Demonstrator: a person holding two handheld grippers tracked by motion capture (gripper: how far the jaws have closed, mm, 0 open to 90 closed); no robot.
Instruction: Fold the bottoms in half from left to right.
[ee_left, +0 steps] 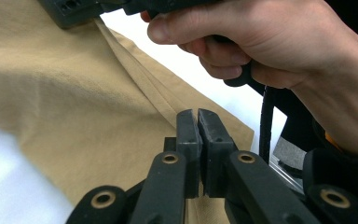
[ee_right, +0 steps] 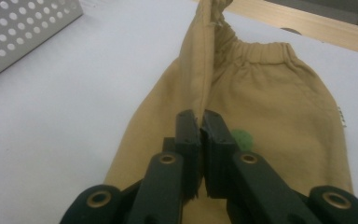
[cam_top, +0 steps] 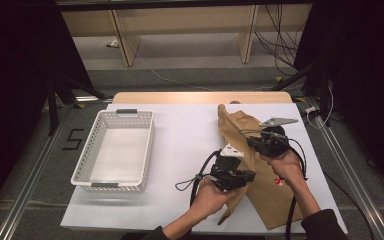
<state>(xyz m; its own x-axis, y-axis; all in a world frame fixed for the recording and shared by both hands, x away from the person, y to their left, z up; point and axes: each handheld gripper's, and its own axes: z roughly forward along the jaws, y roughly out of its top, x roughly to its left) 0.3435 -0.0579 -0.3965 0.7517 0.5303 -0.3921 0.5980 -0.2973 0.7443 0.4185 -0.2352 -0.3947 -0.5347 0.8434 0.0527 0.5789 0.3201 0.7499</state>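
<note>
Both claws are clenched on the tan trousers [cam_top: 260, 170]: my right claw [ee_right: 199, 122] pinches a raised fold running up toward the elastic waistband [ee_right: 261, 49], and my left claw [ee_left: 198, 122] grips the cloth edge nearer me. Pinching the same long edge at two spots lets me lift it as one line, I judge, to fold it over. Trousers lie flat on the white surface [cam_top: 190, 135] beneath the claws; the white basket [cam_top: 87, 162] waits well off to my left.

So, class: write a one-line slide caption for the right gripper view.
Right gripper pinches a raised fold of tan trousers beside a white basket.
</note>
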